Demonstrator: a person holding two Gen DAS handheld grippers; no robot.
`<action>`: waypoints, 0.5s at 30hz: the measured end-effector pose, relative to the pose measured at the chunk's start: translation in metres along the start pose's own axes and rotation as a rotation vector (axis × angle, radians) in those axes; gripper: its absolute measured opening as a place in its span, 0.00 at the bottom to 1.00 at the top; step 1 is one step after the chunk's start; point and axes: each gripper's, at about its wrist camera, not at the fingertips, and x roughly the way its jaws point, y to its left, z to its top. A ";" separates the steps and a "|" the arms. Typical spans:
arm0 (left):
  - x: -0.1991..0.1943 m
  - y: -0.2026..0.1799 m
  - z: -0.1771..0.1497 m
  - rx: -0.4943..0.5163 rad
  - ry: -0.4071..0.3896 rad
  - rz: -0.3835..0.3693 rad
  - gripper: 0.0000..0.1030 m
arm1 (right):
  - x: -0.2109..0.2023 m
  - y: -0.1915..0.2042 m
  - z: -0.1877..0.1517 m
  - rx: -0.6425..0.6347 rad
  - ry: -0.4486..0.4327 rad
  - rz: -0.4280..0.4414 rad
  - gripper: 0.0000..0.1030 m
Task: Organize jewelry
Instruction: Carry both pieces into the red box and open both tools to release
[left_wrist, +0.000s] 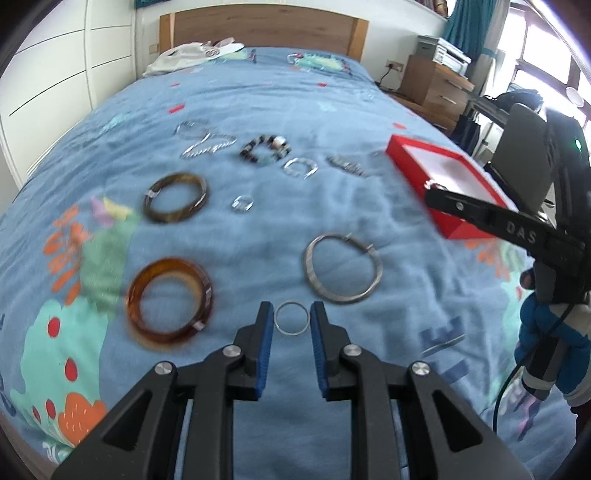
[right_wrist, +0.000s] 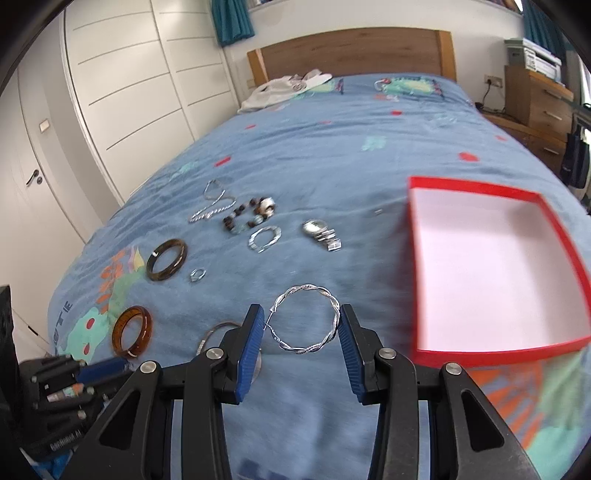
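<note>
A bed with a blue patterned bedspread (right_wrist: 332, 155) fills the room between white wardrobes and a wooden headboard. Held clear of it, the twisted silver hoop (right_wrist: 304, 319) sits pinched across its width between the blue pads of the right gripper (right_wrist: 303, 325), near the open red box (right_wrist: 491, 354). It looks light, thin and springy (wire like this likely bends under a hard squeeze), and its smooth metal could slip, so taking it across opposite sides with gentle pressure seems right. Its strands are wound rope-fashion and glint white.

The left gripper (left_wrist: 291, 317) likewise grips a small plain silver ring (left_wrist: 291, 318) edge to edge, a light, stiff and easily dropped thing.

Lying on the spread are an amber bangle (left_wrist: 170, 302), a dark tortoise bangle (left_wrist: 176, 197), a large silver bangle (left_wrist: 343, 269), a bead bracelet (right_wrist: 251, 216) and a watch (right_wrist: 321, 232).
</note>
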 end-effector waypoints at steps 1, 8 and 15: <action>-0.001 -0.003 0.003 0.004 -0.003 -0.004 0.19 | -0.006 -0.006 0.001 0.005 -0.006 -0.008 0.40; 0.006 -0.058 0.043 0.064 -0.032 -0.076 0.19 | -0.047 -0.070 0.010 0.025 -0.044 -0.097 0.40; 0.040 -0.122 0.087 0.124 -0.043 -0.146 0.19 | -0.058 -0.141 0.018 0.039 -0.025 -0.158 0.40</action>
